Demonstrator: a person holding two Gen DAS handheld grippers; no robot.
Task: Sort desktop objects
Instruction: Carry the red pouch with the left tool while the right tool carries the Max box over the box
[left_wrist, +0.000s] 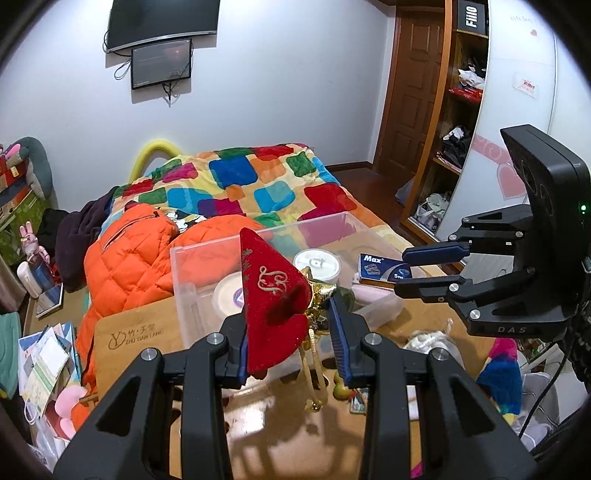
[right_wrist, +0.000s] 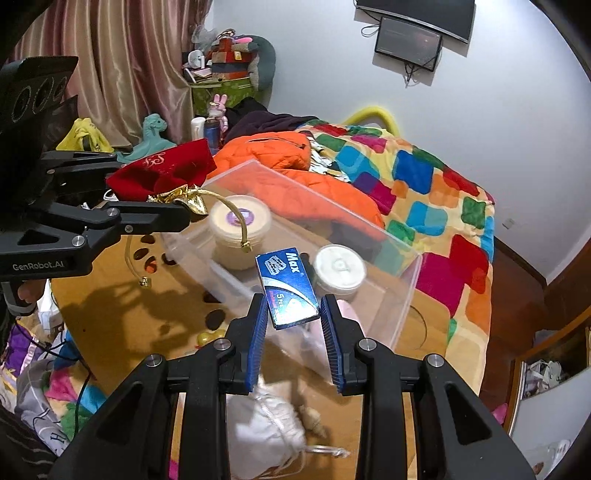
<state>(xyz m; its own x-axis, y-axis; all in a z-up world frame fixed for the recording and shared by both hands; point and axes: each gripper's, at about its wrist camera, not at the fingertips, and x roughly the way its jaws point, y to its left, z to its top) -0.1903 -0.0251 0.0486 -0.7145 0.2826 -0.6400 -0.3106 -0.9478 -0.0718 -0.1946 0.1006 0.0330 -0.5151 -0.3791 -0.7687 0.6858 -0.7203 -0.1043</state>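
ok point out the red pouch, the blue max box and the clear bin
red pouch (left_wrist: 273, 295), left wrist view, on its velvet front
blue Max box (right_wrist: 286, 286), right wrist view, on its printed top face
clear bin (right_wrist: 402, 295), right wrist view, on its near wall

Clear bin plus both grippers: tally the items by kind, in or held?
Round white-lidded tubs in the clear bin: 2
Red pouch in left gripper: 1
Blue Max box between right gripper fingers: 1
Total: 4

Clear bin (right_wrist: 402, 295) open on top, two round tubs (right_wrist: 240, 218) filling its far half, near floor seemingly free.
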